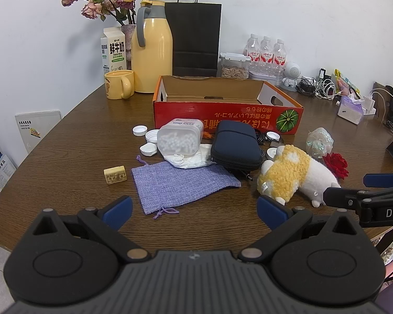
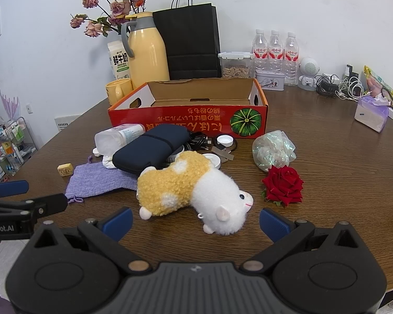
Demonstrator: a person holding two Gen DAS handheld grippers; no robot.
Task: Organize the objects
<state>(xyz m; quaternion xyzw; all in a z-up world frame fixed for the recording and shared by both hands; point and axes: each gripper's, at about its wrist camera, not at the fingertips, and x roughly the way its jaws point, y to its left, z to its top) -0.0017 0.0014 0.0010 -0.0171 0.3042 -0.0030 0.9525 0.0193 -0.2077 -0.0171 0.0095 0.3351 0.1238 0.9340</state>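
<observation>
An empty red cardboard box (image 1: pixel 222 113) (image 2: pixel 186 120) stands open behind a heap of loose items. In front of my open left gripper (image 1: pixel 194 213) lies a purple cloth pouch (image 1: pixel 180 180), with a small yellow block (image 1: pixel 114 174) to its left. A tipped clear jar (image 1: pixel 179 137) and a navy zip case (image 1: pixel 235 146) lie beyond. My right gripper (image 2: pixel 195 222) is open just short of a yellow-and-white plush toy (image 2: pixel 194 185) lying on its side. A red rose (image 2: pixel 283 185) and a crumpled iridescent wrap (image 2: pixel 273 150) sit to the right.
White caps (image 1: pixel 140 130), black cables (image 2: pixel 199 138) and a white cloth (image 1: pixel 194 158) litter the brown table (image 1: pixel 78 144). At the back stand a yellow thermos (image 1: pixel 150 49), mug (image 1: pixel 119 83), milk carton (image 1: pixel 113 49), black bag (image 1: pixel 195 36), snack container (image 2: pixel 234 65) and water bottles (image 2: pixel 275 52).
</observation>
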